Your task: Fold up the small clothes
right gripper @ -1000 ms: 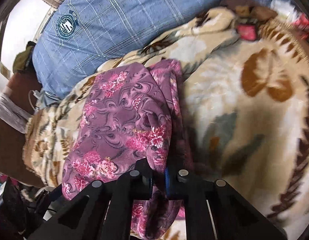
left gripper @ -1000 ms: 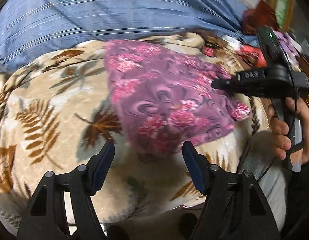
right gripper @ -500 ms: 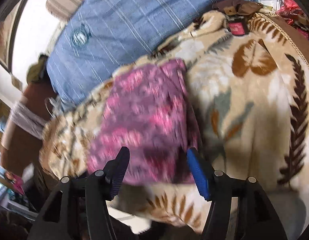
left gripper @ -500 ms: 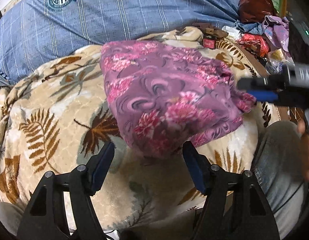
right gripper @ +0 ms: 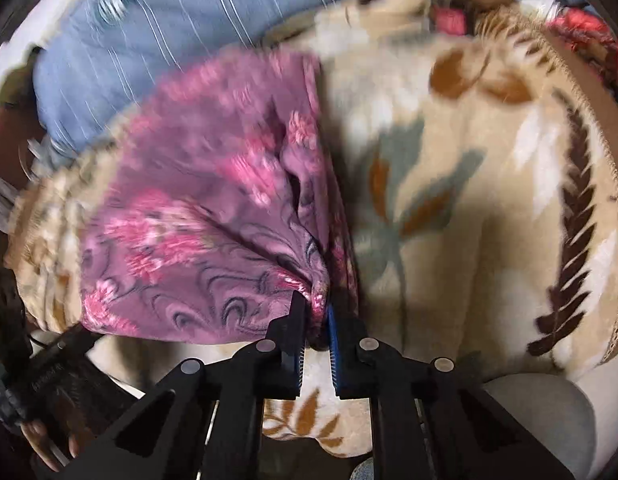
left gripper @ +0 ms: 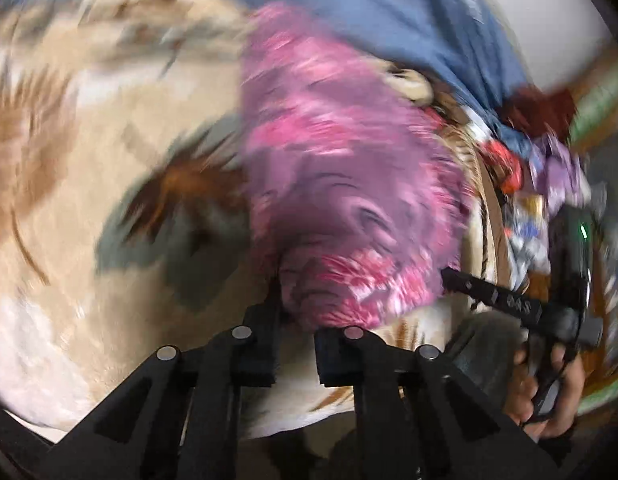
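Note:
A purple garment with pink flowers lies folded on a beige leaf-print blanket. My left gripper is shut on the garment's near corner. In the right wrist view the same garment is bunched at its near right corner, where my right gripper is shut on it. The right gripper also shows in the left wrist view, at the garment's right edge. The left wrist view is motion-blurred.
A blue striped cushion lies behind the blanket. A heap of red and purple clothes sits at the far right. My grey-clad knee is at the blanket's near edge.
Half a second ago both grippers were open in front of the garment. Both have since moved in and shut on its near corners, and the cloth has bunched up there.

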### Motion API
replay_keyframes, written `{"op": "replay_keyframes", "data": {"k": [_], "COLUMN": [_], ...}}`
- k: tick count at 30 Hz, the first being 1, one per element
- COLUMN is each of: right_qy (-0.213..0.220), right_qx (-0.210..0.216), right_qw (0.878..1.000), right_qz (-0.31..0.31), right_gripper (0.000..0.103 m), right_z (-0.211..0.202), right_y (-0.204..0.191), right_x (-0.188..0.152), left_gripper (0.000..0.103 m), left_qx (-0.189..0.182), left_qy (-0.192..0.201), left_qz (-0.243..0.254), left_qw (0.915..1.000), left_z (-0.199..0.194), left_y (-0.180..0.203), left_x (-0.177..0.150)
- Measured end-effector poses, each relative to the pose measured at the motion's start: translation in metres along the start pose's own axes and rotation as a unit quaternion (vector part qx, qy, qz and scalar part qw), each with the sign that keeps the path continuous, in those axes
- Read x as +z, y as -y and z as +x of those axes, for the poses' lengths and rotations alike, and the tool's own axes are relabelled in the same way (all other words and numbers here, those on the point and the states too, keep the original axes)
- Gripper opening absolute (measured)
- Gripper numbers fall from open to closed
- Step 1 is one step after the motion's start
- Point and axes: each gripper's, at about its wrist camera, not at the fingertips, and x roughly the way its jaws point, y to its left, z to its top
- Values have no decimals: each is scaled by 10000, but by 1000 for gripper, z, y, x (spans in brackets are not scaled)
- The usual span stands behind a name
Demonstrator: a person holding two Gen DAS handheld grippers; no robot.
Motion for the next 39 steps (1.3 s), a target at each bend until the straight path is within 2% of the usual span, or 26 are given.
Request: {"op": "replay_keyframes", "data": {"k": [1, 4, 7, 8, 9, 11, 14, 17, 19, 21, 23, 25, 26, 27, 29, 30, 31, 32, 33, 34, 35, 36, 37, 38, 39], "right_qy": [-11, -35, 58, 183, 353, 760, 1044, 818, 525, 268, 198, 243, 165, 59, 116, 201, 292, 394, 409, 356, 171, 76, 131, 252, 418], "right_qx": [-73, -177, 22, 154, 358, 912, 1149, 1389, 1661, 1679, 1729, 1893, 1845, 1762, 1926, 1917, 1889, 1906, 1689, 1408, 1319, 1421, 1456, 1464, 1371], "right_qw": [9999, 9998, 9999, 9997, 9987, 9929, 9878, 9868, 9835, 9834, 9820, 9792, 9805, 9818, 9778, 9783, 9790, 9789, 9832, 9881, 9896, 9877, 9870, 9871, 9880], "right_qz": [-78, -91, -91, -50, 8, 110, 102, 166, 486, 628, 728, 690, 650, 701, 815, 759, 707, 625, 555, 509, 546, 655, 664, 599, 582], "right_gripper": [9, 11, 30, 41, 44, 68, 80, 80, 80, 78, 67, 60, 48, 39, 24, 20, 8, 8, 8, 9, 10, 11, 12, 22, 26], "right_z": [1, 1, -18, -30, -42, -71, -95, -71, -34, -4, 17, 31, 36, 40, 38, 32, 24, 16, 16, 22, 36, 43, 39, 31, 21], "right_y": [-4, -7, -6, -4, -2, 5, 6, 0, 4, 12, 21, 30, 31, 36, 42, 41, 40, 37, 35, 34, 36, 40, 41, 41, 41], "right_x": [0, -1, -5, -6, -5, 3, 33, 86, 121, 139, 141, 129, 122, 121, 125, 126, 126, 126, 127, 128, 130, 131, 131, 131, 128], "left_gripper": [11, 12, 13, 21, 38, 63, 67, 69, 69, 69, 69, 68, 61, 32, 16, 9, 9, 9, 9, 10, 16, 19, 21, 28, 44], "left_qx": [-143, 159, 123, 24, -36, -374, -683, -538, -464, -700, -811, -678, -704, -824, -956, -1145, -1279, -1282, -1200, -1039, -844, -923, -932, -771, -684], "left_qy": [-27, 58, -165, -202, -203, -18, 211, 265, 45, -177, -398, -504, -550, -598, -643, -503, -374, -175, -121, -250, -435, -433, -364, -257, -195], "left_qz": [-134, 210, 288, 402, 466, 446, 61, -141, -253, -402, -468, -655, -779, -886, -1069, -1097, -965, -710, -618, -678, -913, -957, -801, -488, -351], "left_qw": [9998, 9996, 9994, 9990, 9987, 9983, 9974, 9981, 9986, 9966, 9948, 9943, 9929, 9909, 9876, 9861, 9864, 9890, 9908, 9920, 9913, 9902, 9918, 9955, 9968], "left_z": [-2, -11, -24, -36, -45, -70, -82, -62, -32, -4, 26, 46, 52, 58, 59, 51, 43, 36, 39, 53, 66, 68, 63, 54, 48], "left_y": [-4, 14, 24, 29, 32, 33, 24, 18, 13, 8, 3, -7, -12, -17, -22, -21, -17, -12, -14, -22, -32, -34, -29, -19, -13], "left_x": [-1, -6, -11, -13, -14, -9, 24, 67, 98, 119, 137, 145, 144, 144, 141, 138, 136, 133, 133, 132, 132, 134, 134, 135, 137]}}
